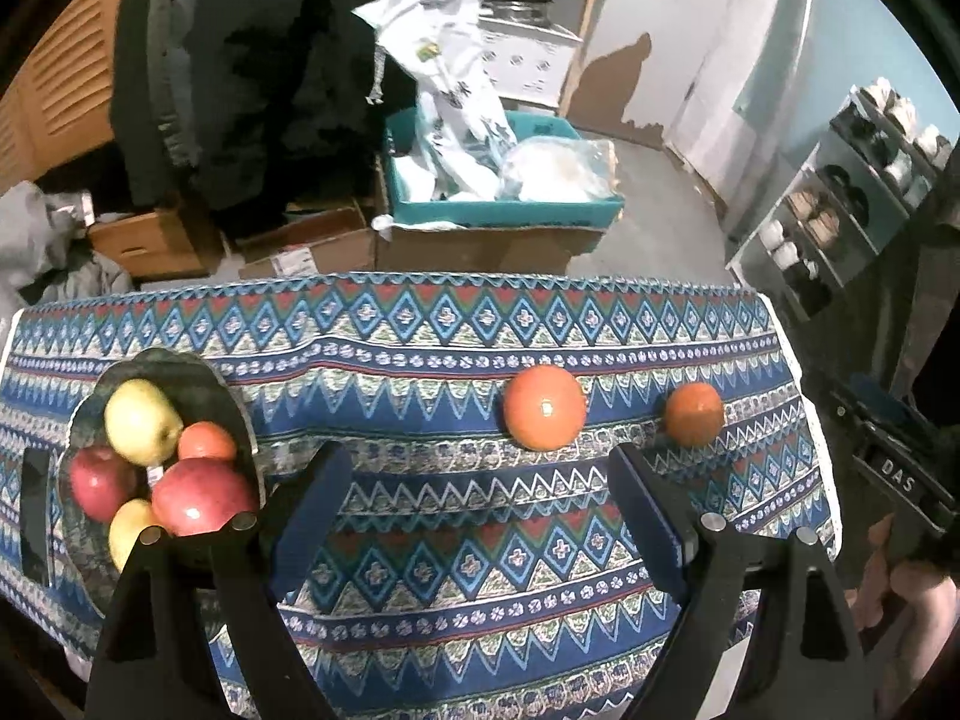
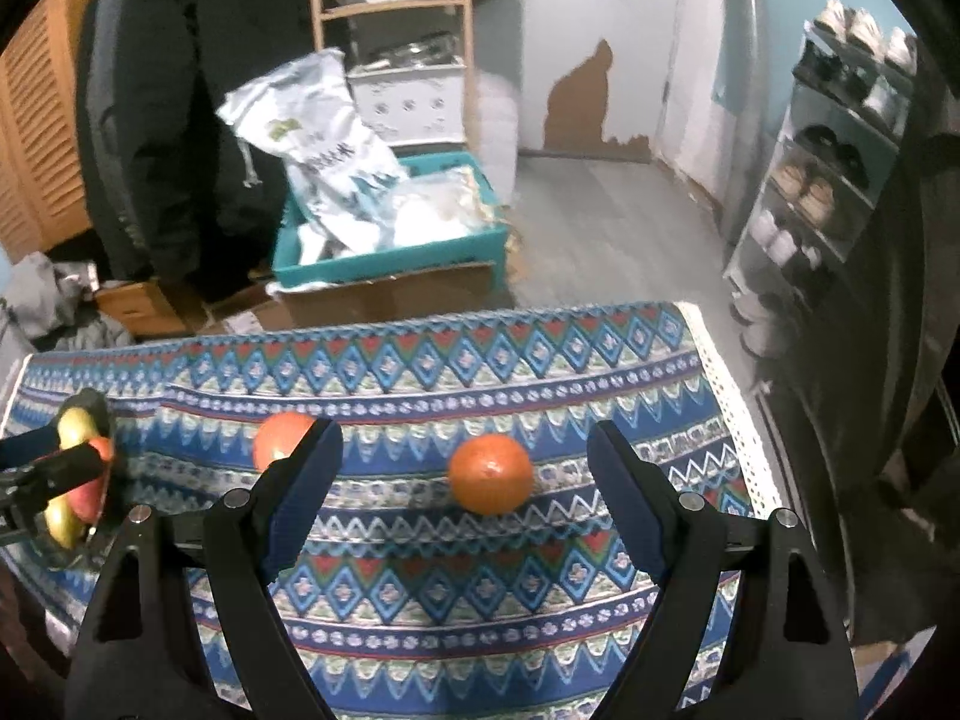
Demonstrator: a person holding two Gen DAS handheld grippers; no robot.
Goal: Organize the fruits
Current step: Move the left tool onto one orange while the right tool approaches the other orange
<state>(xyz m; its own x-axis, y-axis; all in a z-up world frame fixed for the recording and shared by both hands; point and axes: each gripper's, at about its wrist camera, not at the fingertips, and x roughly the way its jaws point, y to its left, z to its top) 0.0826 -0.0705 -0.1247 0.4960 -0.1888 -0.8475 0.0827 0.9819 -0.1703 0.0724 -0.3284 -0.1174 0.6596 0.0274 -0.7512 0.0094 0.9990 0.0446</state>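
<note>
Two oranges lie on the patterned tablecloth (image 1: 456, 570). The larger orange (image 1: 544, 407) is near the middle and the smaller orange (image 1: 694, 413) sits to its right. A dark plate (image 1: 231, 402) at the left holds red and yellow apples (image 1: 201, 495) and a small orange fruit. My left gripper (image 1: 480, 480) is open over bare cloth, short of the larger orange. In the right wrist view my right gripper (image 2: 465, 462) is open, with the smaller orange (image 2: 491, 474) lying between its fingertips, untouched. The larger orange (image 2: 277, 439) peeks out behind its left finger.
Beyond the table's far edge stand cardboard boxes (image 1: 480, 246) and a teal bin (image 1: 504, 204) full of bags. A shoe rack (image 2: 828, 180) lines the right wall. A person's hand (image 1: 900, 594) on the right gripper shows at the right edge. The plate (image 2: 105, 414) sits far left.
</note>
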